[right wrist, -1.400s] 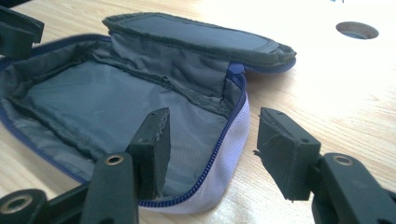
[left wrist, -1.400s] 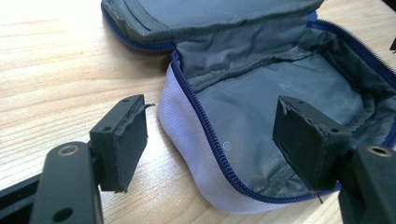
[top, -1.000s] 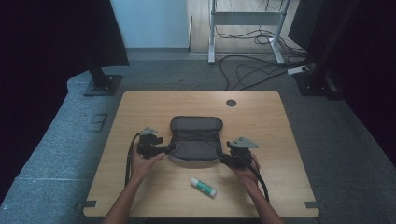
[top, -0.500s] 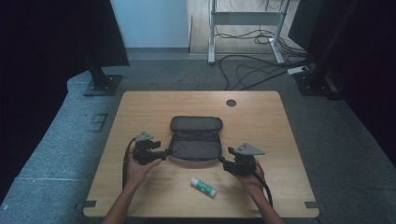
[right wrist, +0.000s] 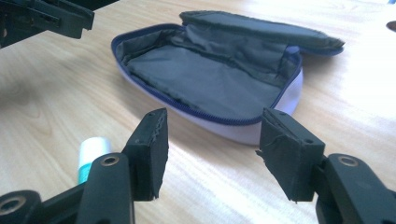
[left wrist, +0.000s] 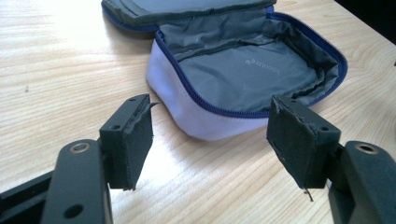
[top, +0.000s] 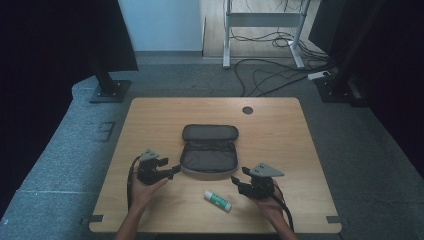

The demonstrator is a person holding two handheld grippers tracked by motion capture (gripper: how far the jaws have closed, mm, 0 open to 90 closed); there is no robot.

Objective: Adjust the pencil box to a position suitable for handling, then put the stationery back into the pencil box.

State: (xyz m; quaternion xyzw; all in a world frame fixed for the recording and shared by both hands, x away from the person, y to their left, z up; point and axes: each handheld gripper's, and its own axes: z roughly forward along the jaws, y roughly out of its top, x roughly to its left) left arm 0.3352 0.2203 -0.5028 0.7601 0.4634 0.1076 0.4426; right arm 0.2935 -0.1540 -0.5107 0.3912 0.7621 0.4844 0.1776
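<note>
A grey zip pouch point(top: 209, 149) lies unzipped in the middle of the table, its lid flap folded back and its grey lining bare point(left wrist: 252, 70) point(right wrist: 205, 74). A white glue stick point(top: 217, 200) with a green label lies in front of it, near the table's front edge; its white end point(right wrist: 93, 150) peeks out beside my right gripper's left jaw. My left gripper point(top: 171, 171) point(left wrist: 210, 142) stands open just left of the pouch's front corner, nothing between its pads. My right gripper point(top: 236, 183) point(right wrist: 210, 154) is open too, right of the glue stick and short of the pouch.
The wooden table point(top: 280, 135) has a round cable hole point(top: 247, 110) at the back right. Beyond it on the floor are desk legs point(top: 226, 35), loose cables point(top: 270, 75) and a dark stand base point(top: 107, 90) at the left.
Both grippers have drawn back from the pouch's sides toward the front edge. The right one has moved farther and now sits beside the glue stick. The pouch stays open.
</note>
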